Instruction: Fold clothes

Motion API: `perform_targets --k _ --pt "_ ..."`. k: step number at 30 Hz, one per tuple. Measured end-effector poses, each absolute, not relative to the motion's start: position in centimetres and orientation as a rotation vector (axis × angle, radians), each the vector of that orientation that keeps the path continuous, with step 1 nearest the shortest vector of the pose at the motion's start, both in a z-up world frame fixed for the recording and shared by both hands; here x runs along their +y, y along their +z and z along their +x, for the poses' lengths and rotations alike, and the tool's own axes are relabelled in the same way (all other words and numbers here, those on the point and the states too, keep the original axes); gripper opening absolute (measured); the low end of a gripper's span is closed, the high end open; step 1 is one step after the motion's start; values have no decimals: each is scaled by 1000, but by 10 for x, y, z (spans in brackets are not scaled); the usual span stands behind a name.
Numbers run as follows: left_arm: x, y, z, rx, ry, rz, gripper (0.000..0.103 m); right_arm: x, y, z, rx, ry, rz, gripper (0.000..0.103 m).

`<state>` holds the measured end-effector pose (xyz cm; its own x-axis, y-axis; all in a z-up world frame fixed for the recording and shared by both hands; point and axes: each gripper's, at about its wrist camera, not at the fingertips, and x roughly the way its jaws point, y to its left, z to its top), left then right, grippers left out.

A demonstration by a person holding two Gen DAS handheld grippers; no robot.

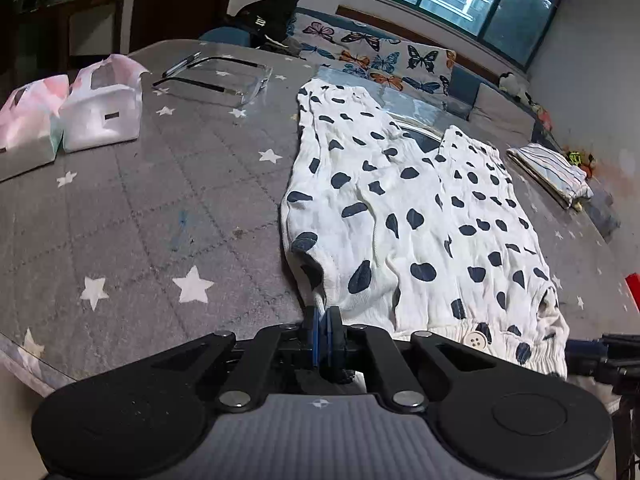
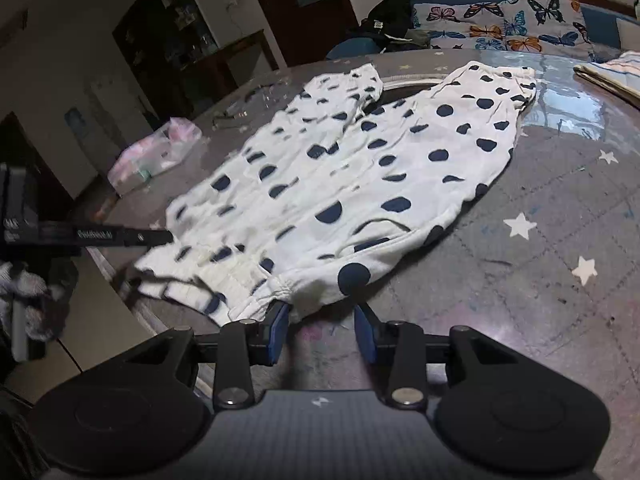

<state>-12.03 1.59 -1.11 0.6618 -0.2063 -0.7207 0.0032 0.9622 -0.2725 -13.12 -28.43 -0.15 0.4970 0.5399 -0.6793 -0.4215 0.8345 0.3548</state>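
Observation:
White trousers with dark blue spots [image 1: 404, 216] lie flat on the grey star-print table [image 1: 160, 208], legs pointing away and waistband nearest me. My left gripper [image 1: 323, 320] is shut on the waistband's left corner, and the cloth runs up from between its blue pads. In the right wrist view the same trousers [image 2: 340, 176] spread ahead. My right gripper [image 2: 322, 320] is open at the waistband's right corner, with the cloth edge just between its fingers [image 2: 280, 326]. The left gripper [image 2: 160, 237] shows as a blurred black bar at the cloth's left edge.
Two soft tissue packs [image 1: 100, 116] and clear glasses [image 1: 224, 80] lie at the table's left. A folded striped cloth [image 1: 552, 172] sits at the far right. Butterfly cushions [image 1: 384, 56] and a black bag [image 1: 272, 16] are behind the table. The table edge is close below me.

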Motion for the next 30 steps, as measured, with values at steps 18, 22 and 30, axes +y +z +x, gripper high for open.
perform_targets --k 18,22,30 --pt "11 -11 -124 834 -137 -220 5 -275 -5 -124 912 567 169 14" --pt "10 -10 -125 857 -164 -206 5 -275 12 -135 859 569 131 8" --pt "9 -7 -127 906 -220 -178 6 -280 19 -157 901 589 40 20"
